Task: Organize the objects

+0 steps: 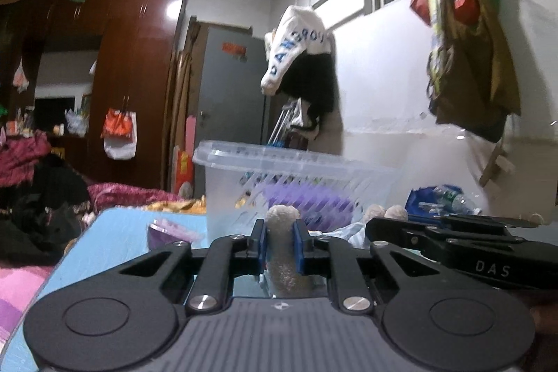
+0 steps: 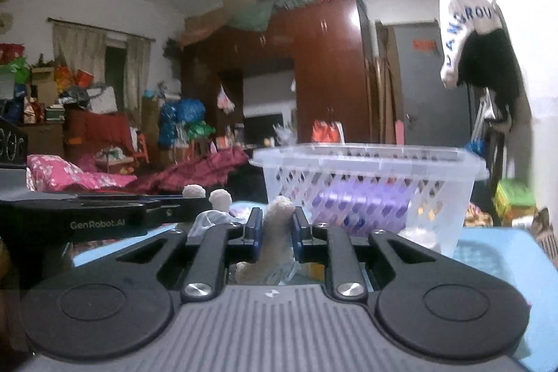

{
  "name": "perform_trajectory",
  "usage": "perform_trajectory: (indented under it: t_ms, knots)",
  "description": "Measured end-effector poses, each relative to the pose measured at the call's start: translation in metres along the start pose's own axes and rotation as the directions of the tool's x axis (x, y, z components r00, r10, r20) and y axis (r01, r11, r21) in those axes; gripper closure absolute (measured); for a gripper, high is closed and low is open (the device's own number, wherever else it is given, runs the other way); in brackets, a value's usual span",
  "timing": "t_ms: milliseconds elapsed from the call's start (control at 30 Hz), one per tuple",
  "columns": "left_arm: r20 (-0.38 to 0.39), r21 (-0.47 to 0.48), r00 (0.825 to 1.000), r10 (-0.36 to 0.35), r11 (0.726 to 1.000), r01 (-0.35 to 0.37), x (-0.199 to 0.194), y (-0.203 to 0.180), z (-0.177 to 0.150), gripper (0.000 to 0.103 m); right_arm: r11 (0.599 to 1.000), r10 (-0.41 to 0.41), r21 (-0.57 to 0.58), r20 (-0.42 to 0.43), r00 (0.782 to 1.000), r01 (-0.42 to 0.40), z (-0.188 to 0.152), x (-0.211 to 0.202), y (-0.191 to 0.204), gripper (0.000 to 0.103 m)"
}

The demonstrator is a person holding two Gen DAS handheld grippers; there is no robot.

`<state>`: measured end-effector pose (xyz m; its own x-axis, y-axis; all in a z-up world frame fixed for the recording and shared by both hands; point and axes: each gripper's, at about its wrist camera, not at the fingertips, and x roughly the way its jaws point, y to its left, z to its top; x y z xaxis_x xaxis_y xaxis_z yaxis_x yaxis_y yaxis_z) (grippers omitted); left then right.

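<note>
My left gripper (image 1: 280,246) is clamped on one fuzzy cream limb of a soft toy (image 1: 281,253), and my right gripper (image 2: 275,234) is pinched shut on another limb of what looks like the same plush (image 2: 275,243). It sits just in front of the clear basket (image 2: 369,169), low over the blue table (image 1: 115,232). I judge it light, limp and squashy, not fragile and unlikely to slip from the pads; a hold on a limb near the body should stop it swinging. The basket's rim stands higher than the toy, so it must go up before going in. Purple items already lie inside the basket. A purple bowl (image 1: 167,232) rests left of the basket, and the room above the basket is open.
</note>
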<state>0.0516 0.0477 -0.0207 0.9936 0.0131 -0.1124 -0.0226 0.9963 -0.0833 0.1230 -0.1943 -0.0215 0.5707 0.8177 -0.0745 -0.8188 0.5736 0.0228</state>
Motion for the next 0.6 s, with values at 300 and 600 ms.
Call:
perform_trajectory:
  t_ms: [300,600]
  knots:
    - [0.093,0.027,0.994,-0.051,0.998,0.048,-0.026,-0.017,0.011,0.084,0.998,0.058,0.000,0.102,0.993,-0.058,0.018,-0.022,-0.011,0.085]
    - [0.153,0.062,0.985,-0.084,0.995,0.076,-0.019,-0.040,0.054,0.084,0.999,0.052,-0.012,0.169,0.984,-0.050,0.058,-0.028,-0.029,0.086]
